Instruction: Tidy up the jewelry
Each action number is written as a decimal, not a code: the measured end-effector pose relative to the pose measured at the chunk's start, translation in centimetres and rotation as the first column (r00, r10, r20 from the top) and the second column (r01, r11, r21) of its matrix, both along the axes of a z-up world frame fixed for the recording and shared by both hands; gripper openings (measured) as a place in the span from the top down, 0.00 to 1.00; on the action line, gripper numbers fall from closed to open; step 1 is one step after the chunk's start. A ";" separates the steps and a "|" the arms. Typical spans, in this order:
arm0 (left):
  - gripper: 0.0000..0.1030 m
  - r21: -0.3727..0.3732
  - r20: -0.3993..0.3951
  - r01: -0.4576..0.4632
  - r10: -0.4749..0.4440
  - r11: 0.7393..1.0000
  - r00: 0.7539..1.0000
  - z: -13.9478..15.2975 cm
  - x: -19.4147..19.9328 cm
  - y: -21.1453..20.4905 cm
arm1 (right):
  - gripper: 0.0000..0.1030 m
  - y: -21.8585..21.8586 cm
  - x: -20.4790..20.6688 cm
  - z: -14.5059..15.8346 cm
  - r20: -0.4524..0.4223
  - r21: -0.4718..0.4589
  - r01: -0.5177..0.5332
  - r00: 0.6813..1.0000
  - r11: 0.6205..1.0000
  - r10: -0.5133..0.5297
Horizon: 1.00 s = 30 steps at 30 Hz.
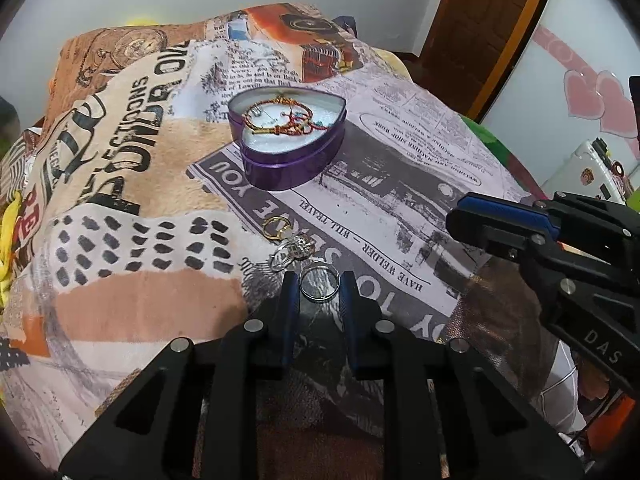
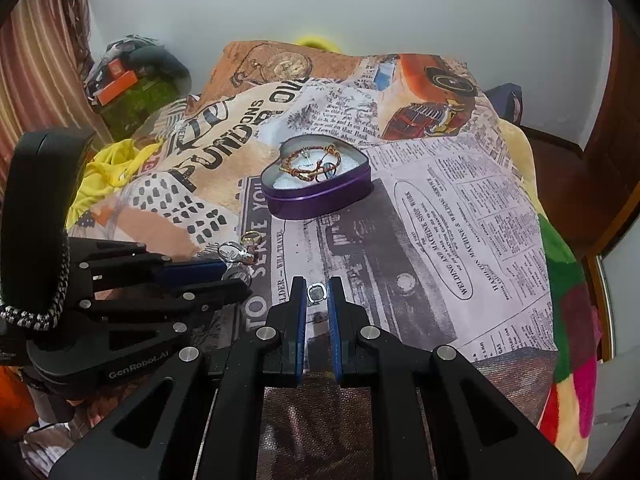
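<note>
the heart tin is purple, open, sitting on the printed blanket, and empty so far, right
Not quite. The heart tin is purple, open and on the printed blanket, but it isn't empty: the left wrist view shows a red and gold bracelet lying inside on its white lining.

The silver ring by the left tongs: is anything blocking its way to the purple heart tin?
Nothing visible blocks it. The silver ring sits between the left tongs, with only bare blanket ahead to the open heart tin.
</note>
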State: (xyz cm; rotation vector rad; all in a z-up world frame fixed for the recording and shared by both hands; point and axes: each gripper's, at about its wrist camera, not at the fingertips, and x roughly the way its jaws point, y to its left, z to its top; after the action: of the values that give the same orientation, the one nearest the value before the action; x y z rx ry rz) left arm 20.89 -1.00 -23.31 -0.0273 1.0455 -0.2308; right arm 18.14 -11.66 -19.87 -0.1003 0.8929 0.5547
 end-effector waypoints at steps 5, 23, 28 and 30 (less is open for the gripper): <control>0.81 -0.007 0.042 -0.012 0.013 1.000 0.999 1.8 -0.6 0.7 | 0.91 0.1 0.0 0.9 0.020 0.003 0.006 1.000 1.000 -0.006; 0.81 -0.032 0.192 -0.042 0.047 0.999 0.980 7.6 -0.1 2.7 | 0.91 1.4 1.1 4.3 0.116 0.025 0.003 0.993 1.000 -0.005; 0.81 -0.039 0.203 -0.041 0.048 0.998 0.978 7.7 1.0 3.0 | 0.91 1.7 2.0 4.7 0.129 0.038 0.007 0.992 0.999 -0.011; 0.81 -0.041 0.201 -0.039 0.047 0.998 0.979 7.6 1.5 3.1 | 0.91 1.9 2.6 4.8 0.133 0.041 0.008 0.991 0.999 -0.013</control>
State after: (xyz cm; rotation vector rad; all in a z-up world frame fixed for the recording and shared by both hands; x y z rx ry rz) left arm 22.44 2.09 -15.74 -0.0585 0.8376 -0.2091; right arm 20.73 -9.79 -15.05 -0.0948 0.7518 0.5495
